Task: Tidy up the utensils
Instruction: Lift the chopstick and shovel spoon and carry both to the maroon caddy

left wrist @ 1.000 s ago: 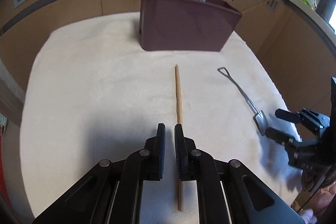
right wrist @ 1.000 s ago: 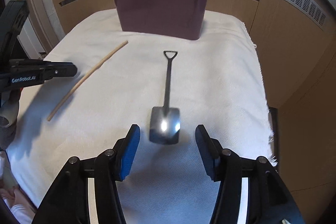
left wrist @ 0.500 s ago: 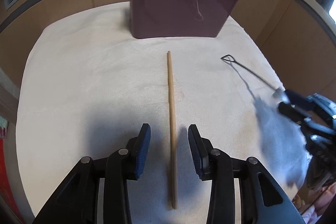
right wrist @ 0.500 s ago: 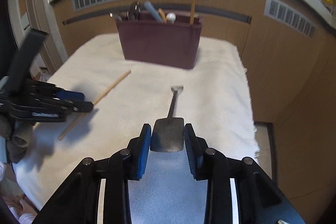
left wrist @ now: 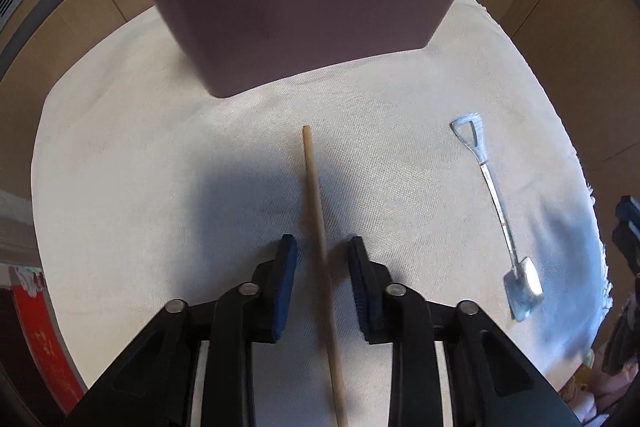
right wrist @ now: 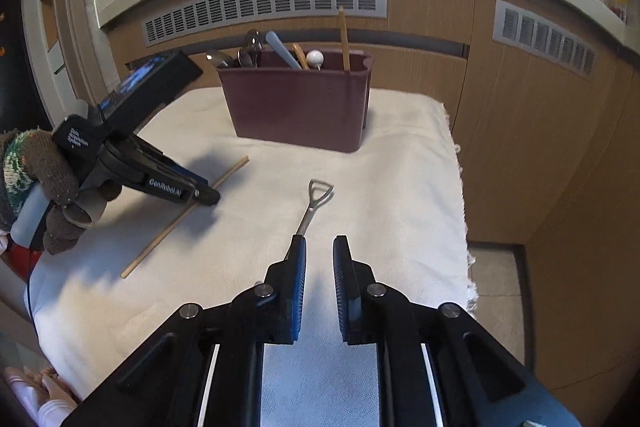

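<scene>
my left gripper point(left wrist: 322, 259) now straddles the thin wooden chopstick point(left wrist: 316, 203), jaws closing, no contact yet; my right gripper point(right wrist: 319, 255), closing, has lost the small shovel-shaped metal spoon point(right wrist: 310, 211): regrasp needed.

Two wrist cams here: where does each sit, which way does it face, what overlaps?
Left wrist: on left gripper, looking steeply down along its fingers astride the wooden chopstick.
Right wrist: on right gripper, facing the utensil caddy; left gloved hand shows.
Shared: chopstick, shovel-shaped spoon, caddy, white cloth.

Wooden chopstick point(left wrist: 316, 203) flat on cloth, shovel-shaped metal spoon point(left wrist: 496, 203) beside it
</scene>
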`<action>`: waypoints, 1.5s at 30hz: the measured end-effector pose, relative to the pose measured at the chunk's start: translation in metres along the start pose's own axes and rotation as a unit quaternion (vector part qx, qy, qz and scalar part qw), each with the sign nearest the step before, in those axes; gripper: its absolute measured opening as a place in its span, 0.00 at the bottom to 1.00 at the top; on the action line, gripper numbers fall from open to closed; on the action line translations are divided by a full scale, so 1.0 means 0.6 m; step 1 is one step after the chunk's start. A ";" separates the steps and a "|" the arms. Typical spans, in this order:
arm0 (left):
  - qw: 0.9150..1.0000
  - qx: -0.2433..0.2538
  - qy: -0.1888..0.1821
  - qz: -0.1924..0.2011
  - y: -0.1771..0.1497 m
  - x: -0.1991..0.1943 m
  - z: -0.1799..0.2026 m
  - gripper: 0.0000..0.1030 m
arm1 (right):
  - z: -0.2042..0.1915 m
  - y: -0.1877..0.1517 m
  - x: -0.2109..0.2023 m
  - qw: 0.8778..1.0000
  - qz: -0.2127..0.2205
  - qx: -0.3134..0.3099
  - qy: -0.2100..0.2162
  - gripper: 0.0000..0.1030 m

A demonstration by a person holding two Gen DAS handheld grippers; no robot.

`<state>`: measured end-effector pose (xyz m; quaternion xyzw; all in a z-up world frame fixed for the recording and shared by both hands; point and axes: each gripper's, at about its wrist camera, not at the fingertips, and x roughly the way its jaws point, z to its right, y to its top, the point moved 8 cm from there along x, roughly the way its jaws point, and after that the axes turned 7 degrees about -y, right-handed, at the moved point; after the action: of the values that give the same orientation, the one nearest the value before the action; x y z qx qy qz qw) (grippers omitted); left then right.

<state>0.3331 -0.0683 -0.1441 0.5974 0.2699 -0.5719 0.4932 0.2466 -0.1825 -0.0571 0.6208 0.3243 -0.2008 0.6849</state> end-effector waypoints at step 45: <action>0.928 -0.098 -0.070 0.351 -0.134 -0.275 0.015 0.05 | -0.075 0.063 -0.096 0.993 0.114 -0.012 -0.038 0.21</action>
<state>0.2249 -0.0071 -0.0087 0.5609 0.0625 -0.3729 0.7365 0.2226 -0.1399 0.0091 0.6374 0.2278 -0.1413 0.7224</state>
